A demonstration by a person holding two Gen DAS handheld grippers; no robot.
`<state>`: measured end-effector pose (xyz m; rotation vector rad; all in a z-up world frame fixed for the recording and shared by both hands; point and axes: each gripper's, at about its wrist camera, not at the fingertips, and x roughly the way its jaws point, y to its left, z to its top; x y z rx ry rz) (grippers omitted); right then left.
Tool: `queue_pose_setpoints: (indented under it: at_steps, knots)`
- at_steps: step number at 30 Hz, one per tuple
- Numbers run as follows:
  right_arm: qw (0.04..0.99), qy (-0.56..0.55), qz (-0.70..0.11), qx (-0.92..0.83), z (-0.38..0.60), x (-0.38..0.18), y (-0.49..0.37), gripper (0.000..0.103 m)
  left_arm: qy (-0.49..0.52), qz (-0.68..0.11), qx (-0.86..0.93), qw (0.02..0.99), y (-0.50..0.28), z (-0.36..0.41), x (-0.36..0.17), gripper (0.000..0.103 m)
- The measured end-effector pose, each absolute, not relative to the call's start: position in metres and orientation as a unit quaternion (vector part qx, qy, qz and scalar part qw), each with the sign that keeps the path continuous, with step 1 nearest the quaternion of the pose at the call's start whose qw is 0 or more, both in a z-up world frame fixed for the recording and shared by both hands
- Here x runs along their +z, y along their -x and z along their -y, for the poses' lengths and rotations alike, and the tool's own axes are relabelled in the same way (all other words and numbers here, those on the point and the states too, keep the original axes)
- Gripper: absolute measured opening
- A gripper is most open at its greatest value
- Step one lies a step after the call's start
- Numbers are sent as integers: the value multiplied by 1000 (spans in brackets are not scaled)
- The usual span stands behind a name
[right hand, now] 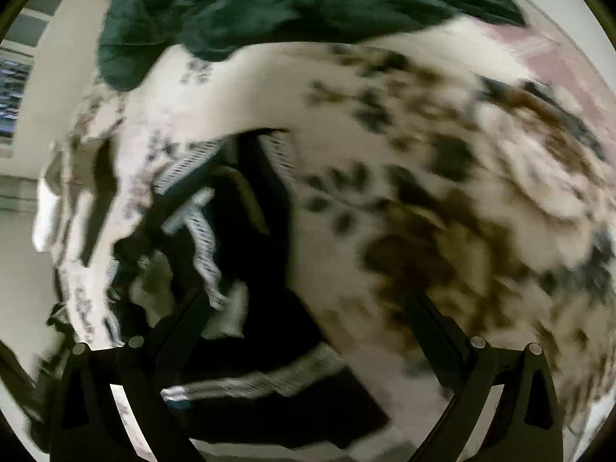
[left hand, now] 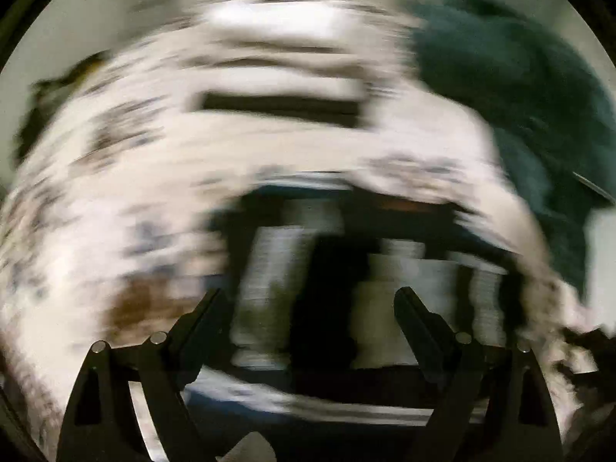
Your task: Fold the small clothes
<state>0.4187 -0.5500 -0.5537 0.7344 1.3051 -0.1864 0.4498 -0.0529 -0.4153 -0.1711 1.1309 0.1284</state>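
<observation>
Left wrist view: heavily motion-smeared. Left gripper showing both black fingers spread wide apart, nothing pinched between them. Lying beneath and between the fingers, a black garment with white striped trim, spread on a white bedcover printed with dark and brown floral blotches. Sitting at upper right on the bedcover, a crumpled dark green cloth. Detail of the garment's folds lost to blur; contact with the fingertips not determinable.

Right wrist view: somewhat sharper. Right gripper also standing with fingers wide apart, holding nothing. Black garment with white striped trim lying rumpled at lower left, passing under the left-hand finger and reaching into the gap. Right-hand finger hovering over bare white bedcover printed with dark and brown floral blotches. Crumpled dark green cloth lying across the top edge. Pale wall showing at far left.
</observation>
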Motion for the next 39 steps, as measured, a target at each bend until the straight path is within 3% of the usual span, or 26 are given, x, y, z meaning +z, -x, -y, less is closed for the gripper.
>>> queue_pose_setpoints:
  at_steps: [3, 5, 6, 7, 9, 14, 18, 20, 22, 23, 24, 28, 29, 31, 33, 36, 38, 39]
  knots:
    - [732, -326, -594, -72, 533, -567, -458, 102, 82, -560, 132, 814, -436, -10, -439, 88]
    - [734, -312, -600, -65, 521, -579, -480, 94, 82, -565, 163, 805, -428, -38, -450, 88]
    - [734, -302, -606, -53, 511, -587, -492, 70, 82, -567, 176, 801, -424, -48, -456, 88]
    - [731, -286, -619, -41, 499, -595, -502, 37, 85, -567, 182, 799, -422, -52, -460, 88]
    - [726, -257, -637, -36, 483, -606, -512, 3, 99, -569, 188, 794, -419, -58, -468, 88]
    - [765, -179, -612, -92, 482, -584, -504, 2, 162, -580, 180, 778, -422, -66, -494, 88]
    - [716, -180, -665, -108, 501, -598, -500, 4, 192, -582, 163, 773, -426, -61, -501, 88]
    - [707, -141, -684, -114, 487, -585, -508, 18, 197, -582, 154, 774, -429, -58, -505, 88]
    - [743, -133, -651, -87, 459, -554, -518, 41, 202, -584, 147, 772, -432, -56, -511, 88]
    - [751, -131, -643, -67, 445, -546, -523, 47, 208, -585, 140, 771, -434, -55, -515, 88]
    - [756, -123, -643, -13, 407, -538, -538, 51, 217, -586, 130, 770, -436, -54, -520, 88]
    - [702, -69, -686, 181, 257, -559, -590, 51, 248, -578, 84, 773, -445, -53, -529, 87]
    - [693, -55, -690, 203, 233, -564, -595, 51, 247, -571, 74, 779, -447, -53, -530, 84]
    - [670, -2, -697, 255, 165, -581, -611, 51, 237, -573, 59, 782, -449, -51, -533, 36]
    - [654, 63, -702, 276, 109, -598, -626, 51, 235, -584, 50, 775, -448, -49, -540, 12]
    - [613, 89, -729, 291, 76, -620, -631, 50, 236, -584, 42, 775, -439, -50, -546, 12]
    - [616, 98, -725, 293, 70, -623, -632, 8, 240, -584, 38, 774, -433, -49, -549, 12]
    - [627, 92, -719, 286, 71, -619, -635, 5, 241, -585, 37, 774, -431, -49, -550, 12]
